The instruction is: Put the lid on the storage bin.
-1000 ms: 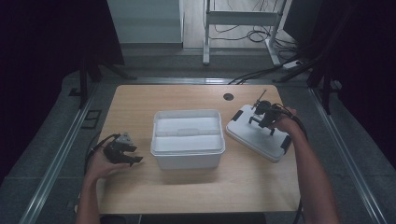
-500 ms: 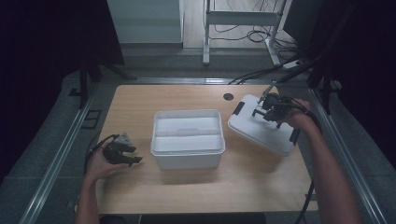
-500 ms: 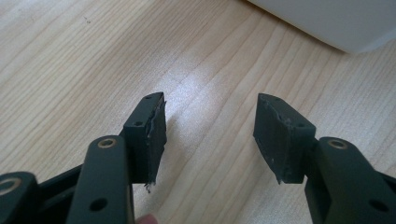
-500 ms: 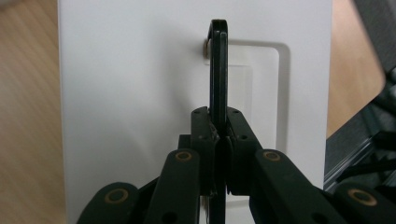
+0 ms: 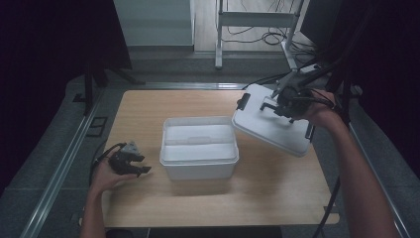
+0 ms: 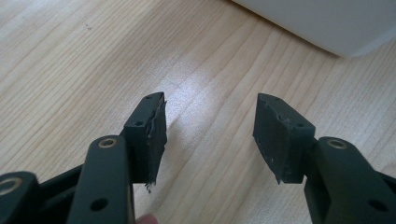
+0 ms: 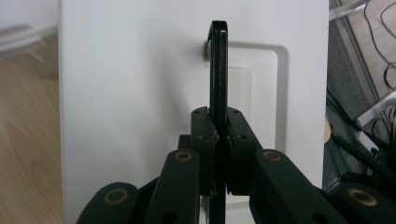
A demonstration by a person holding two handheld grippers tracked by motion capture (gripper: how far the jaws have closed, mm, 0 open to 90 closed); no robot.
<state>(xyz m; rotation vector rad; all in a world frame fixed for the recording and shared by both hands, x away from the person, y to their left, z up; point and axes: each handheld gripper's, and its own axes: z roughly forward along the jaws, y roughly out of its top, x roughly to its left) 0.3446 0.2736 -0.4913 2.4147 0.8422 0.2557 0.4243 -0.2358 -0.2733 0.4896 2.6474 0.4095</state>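
My left gripper rests near the table's 7 o'clock edge, jaws spread and empty, a bare strip of wood showing between them in the left gripper view. The box sits open at table centre, just at 3 o'clock from that gripper; nothing is visible inside it.

My right gripper is at 2 o'clock, jaws pressed together on the lid's black handle. The lid now hangs tilted in the air, its low edge toward the box. A second ago it lay flat on the table at 3 o'clock of the box; it has since been raised and carried farther back.

Judgement: the lid is in transit, probably to close the box. Held by a thin handle alone, it may swing.
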